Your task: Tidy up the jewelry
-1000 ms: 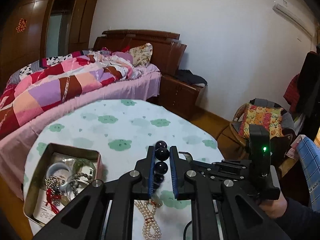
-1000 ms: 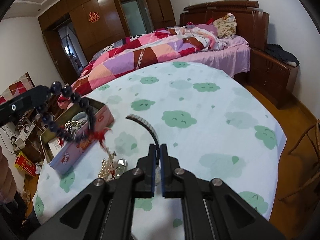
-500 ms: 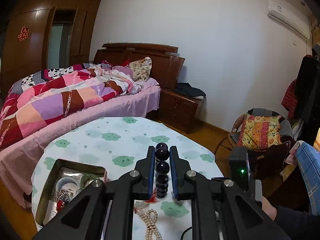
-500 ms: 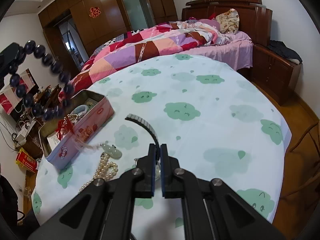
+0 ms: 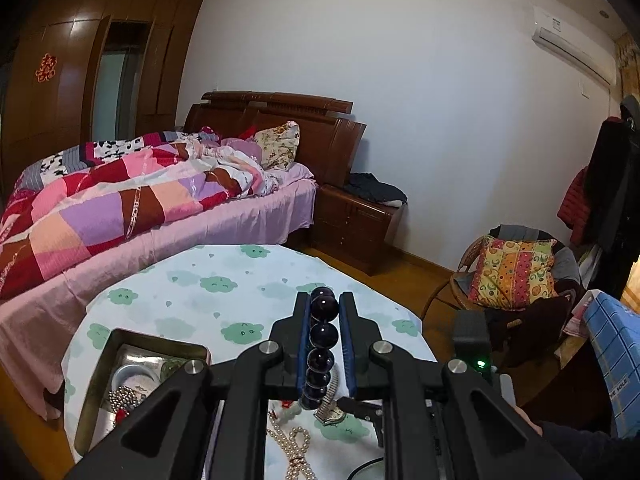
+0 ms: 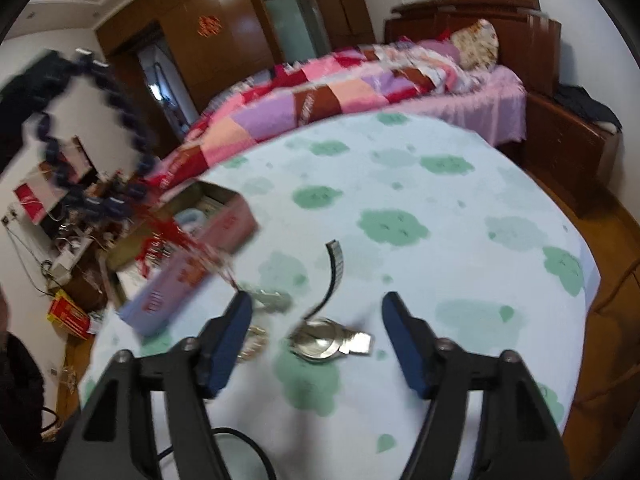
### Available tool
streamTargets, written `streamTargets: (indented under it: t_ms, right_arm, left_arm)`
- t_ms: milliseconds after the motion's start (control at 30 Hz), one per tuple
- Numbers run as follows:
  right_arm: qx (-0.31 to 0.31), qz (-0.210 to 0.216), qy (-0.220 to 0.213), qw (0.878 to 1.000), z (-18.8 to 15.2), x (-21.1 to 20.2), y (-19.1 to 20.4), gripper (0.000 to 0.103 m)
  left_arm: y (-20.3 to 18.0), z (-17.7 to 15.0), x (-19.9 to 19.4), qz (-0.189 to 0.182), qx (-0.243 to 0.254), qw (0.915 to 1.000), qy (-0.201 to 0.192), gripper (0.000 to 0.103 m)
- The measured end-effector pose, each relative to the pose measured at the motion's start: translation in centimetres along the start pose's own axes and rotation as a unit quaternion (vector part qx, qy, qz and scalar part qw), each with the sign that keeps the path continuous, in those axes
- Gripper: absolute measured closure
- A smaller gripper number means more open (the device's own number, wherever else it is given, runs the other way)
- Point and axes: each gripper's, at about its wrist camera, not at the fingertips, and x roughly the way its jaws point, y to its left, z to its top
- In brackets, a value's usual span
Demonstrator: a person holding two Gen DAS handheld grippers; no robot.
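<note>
Pinching a string of large, dark, glossy round beads between its blue pads, your left gripper stayed narrow and held that bracelet up above the round table with the pale cloth printed in green clouds. In the right wrist view the same beads hung as a blurred loop, with a red tassel trailing below them toward the open rectangular pink tin.

Your right gripper was opening, its two blue-padded jaws standing wide apart with nothing pressed between them. The silver metal wristwatch lay on the table in the gap, touching neither pad, its dark strap curling away toward the far side of the table.

The tin sat near the table's left edge, holding a pale ring-shaped bangle and a cluster of small silvery beads. A strand of cream pearls lay on the cloth just beside the watch, on the near side of the table.
</note>
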Motion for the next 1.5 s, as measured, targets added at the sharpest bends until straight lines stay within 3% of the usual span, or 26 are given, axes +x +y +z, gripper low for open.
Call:
streamTargets:
  t_ms: [100, 233, 333, 367, 400, 500, 700, 900, 1033, 1100, 1200, 1267, 1333, 1500]
  right_arm:
    - [-0.024, 0.012, -0.004, 1.0, 0.2, 0.0, 1.5, 0.034]
    - [-0.061, 0.04, -0.032, 0.997, 0.8, -0.1, 4.0, 0.05]
    - [-0.09, 0.057, -0.048, 0.993, 1.5, -0.1, 5.7, 0.054]
    - [-0.099, 0.059, -0.048, 0.992, 1.7, 0.2, 6.2, 0.06]
    - [-0.106, 0.059, -0.047, 0.991, 1.8, 0.4, 6.6, 0.095]
    - [-0.102, 0.075, -0.041, 0.991, 1.7, 0.4, 6.8, 0.095]
    - [-0.081, 0.046, -0.035, 0.995, 0.7, -0.5, 5.5, 0.096]
    - [-0.058, 0.002, -0.064, 0.996, 1.5, -2.3, 4.0, 0.096]
    - [-0.057, -0.018, -0.082, 0.995, 2.8, -3.2, 3.7, 0.095]
    - [-0.054, -0.021, -0.084, 0.995, 3.0, -2.8, 3.6, 0.095]
    - [-0.051, -0.034, -0.068, 0.996, 2.9, -1.5, 3.7, 0.095]
    - [-0.035, -0.024, -0.049, 0.998, 2.5, -0.3, 3.0, 0.087]
    - [-0.033, -0.028, -0.043, 0.998, 2.1, 0.3, 2.7, 0.093]
    - [-0.031, -0.045, -0.025, 0.998, 1.7, 1.2, 2.0, 0.095]
  left_arm:
    - [-0.3, -0.2, 0.0, -0.002, 0.003, 1.0, 0.001, 0.089]
    - [-0.4, -0.4, -0.2, -0.011, 0.001, 0.9999, 0.005, 0.089]
    - [-0.4, -0.3, -0.5, -0.016, -0.003, 0.9999, 0.005, 0.089]
    - [-0.3, -0.3, -0.6, -0.016, -0.003, 0.9999, 0.005, 0.089]
    - [-0.3, -0.3, -0.7, -0.012, -0.002, 0.9999, 0.003, 0.089]
    - [0.5, -0.3, -0.4, 0.015, -0.006, 0.9999, 0.003, 0.089]
    - [3.2, -1.2, 0.5, 0.046, -0.045, 0.9978, 0.016, 0.089]
    - [1.8, -0.7, -0.9, 0.022, -0.037, 0.9991, -0.003, 0.089]
    - [0.0, 0.6, -2.8, -0.027, -0.028, 0.9989, -0.025, 0.089]
    - [-1.5, 0.9, -3.3, -0.034, -0.003, 0.999, -0.029, 0.089]
    - [-2.5, 1.4, -4.2, -0.045, 0.008, 0.998, -0.044, 0.089]
    - [-2.6, 1.8, -4.7, -0.047, 0.011, 0.9975, -0.051, 0.089]
    - [-2.4, 2.0, -4.8, -0.046, 0.012, 0.9975, -0.052, 0.089]
    - [-0.8, 2.1, -5.2, -0.035, -0.005, 0.9974, -0.062, 0.089]
